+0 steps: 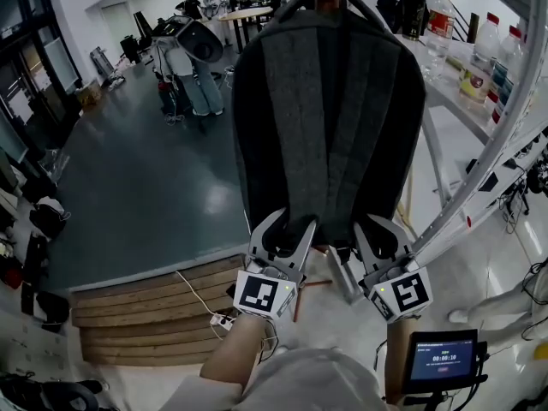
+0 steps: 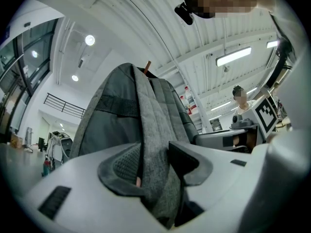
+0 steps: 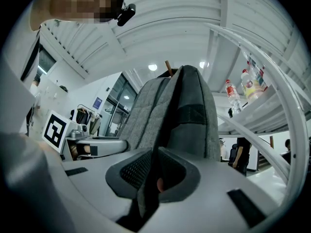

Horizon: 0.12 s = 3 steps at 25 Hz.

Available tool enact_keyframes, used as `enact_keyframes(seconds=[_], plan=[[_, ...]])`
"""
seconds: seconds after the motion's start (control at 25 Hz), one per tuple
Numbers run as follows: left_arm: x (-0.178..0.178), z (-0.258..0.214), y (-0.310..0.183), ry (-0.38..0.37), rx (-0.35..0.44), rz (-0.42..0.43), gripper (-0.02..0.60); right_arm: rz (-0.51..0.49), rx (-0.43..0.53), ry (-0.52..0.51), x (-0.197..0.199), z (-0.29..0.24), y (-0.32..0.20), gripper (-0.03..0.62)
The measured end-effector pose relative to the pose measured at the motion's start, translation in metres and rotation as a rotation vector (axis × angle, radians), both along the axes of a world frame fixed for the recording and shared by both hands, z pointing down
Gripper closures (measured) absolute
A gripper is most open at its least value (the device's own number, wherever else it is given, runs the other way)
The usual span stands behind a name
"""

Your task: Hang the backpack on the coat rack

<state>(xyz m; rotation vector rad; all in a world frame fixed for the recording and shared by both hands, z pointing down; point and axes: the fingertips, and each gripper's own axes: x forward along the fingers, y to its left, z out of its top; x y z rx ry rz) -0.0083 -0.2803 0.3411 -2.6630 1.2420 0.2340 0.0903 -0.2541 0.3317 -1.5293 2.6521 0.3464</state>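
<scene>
Backpack (image 1: 330, 101) upright, long axis vertical; dark grey, lighter felt panels. Left hand-held gripper (image 1: 284, 229), right hand-held gripper (image 1: 378, 231) each clamp its bottom edge.

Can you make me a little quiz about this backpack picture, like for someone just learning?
1. True or false: the backpack lies flat on the floor.
2. How many grippers pinch its fabric? A) none B) one C) two
3. Fill in: on the shelf at the right stand clear plastic ____.

Key:
1. False. It is up in the air, upright.
2. C. The left gripper and the right gripper are both shut on its bottom edge.
3. bottles
</scene>
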Motion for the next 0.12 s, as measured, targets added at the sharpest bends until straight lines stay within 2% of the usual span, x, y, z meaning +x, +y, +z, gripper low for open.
enact_keyframes(seconds=[0.12], plan=[[-0.0002,-0.0004,-0.0001,0.001,0.007,-0.004,0.4,-0.007,0.003,-0.002,0.0,-0.0005,-0.0011,0.54]])
